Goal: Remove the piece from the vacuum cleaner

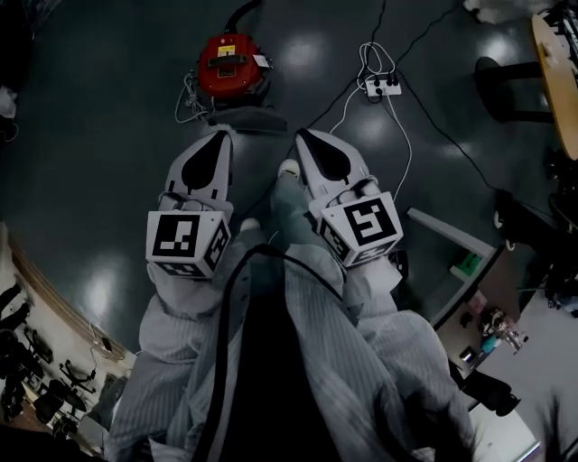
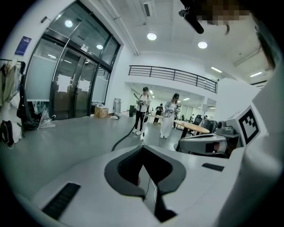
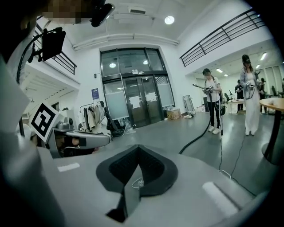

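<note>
Head view: red vacuum cleaner on floor, just beyond both tongs' tips, not touching. Left tongs pressed together, empty. Right tongs pressed together, empty. Power strip nearby.

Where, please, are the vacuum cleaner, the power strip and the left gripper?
vacuum cleaner (image 1: pixel 233 65), head view, its red top.
power strip (image 1: pixel 381 87), head view, its white body.
left gripper (image 1: pixel 220 133), head view, tips of its shut jaws.

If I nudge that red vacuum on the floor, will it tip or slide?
The red vacuum looks squat, so tipping seems unlikely. The glossy floor may let it slide; wheels aren't visible. Its black hose could drag it back.
</note>
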